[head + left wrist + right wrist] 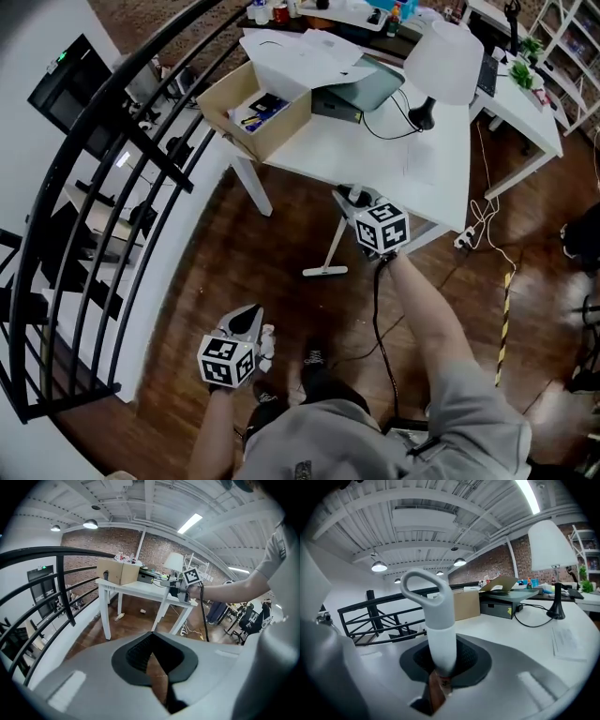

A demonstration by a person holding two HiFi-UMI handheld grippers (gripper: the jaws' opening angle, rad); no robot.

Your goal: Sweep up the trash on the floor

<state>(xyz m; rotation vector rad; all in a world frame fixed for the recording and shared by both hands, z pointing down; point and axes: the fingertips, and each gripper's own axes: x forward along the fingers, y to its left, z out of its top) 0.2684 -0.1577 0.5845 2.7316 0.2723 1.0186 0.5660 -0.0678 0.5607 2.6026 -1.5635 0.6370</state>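
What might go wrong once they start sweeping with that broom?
The right gripper grips the broom handle right at the edge of the white table, so a swing might knock it. The bottle lies among the table legs, which is awkward to reach. A power strip with loose cords on the floor could snag the broom head.

White against dark brown.
The table [356, 141], lamp shade [448, 58] and broom handle [437, 620] were white; the floorboards [281, 234] dark brown, the railing [59, 588] black, the cardboard box [286, 127] tan.
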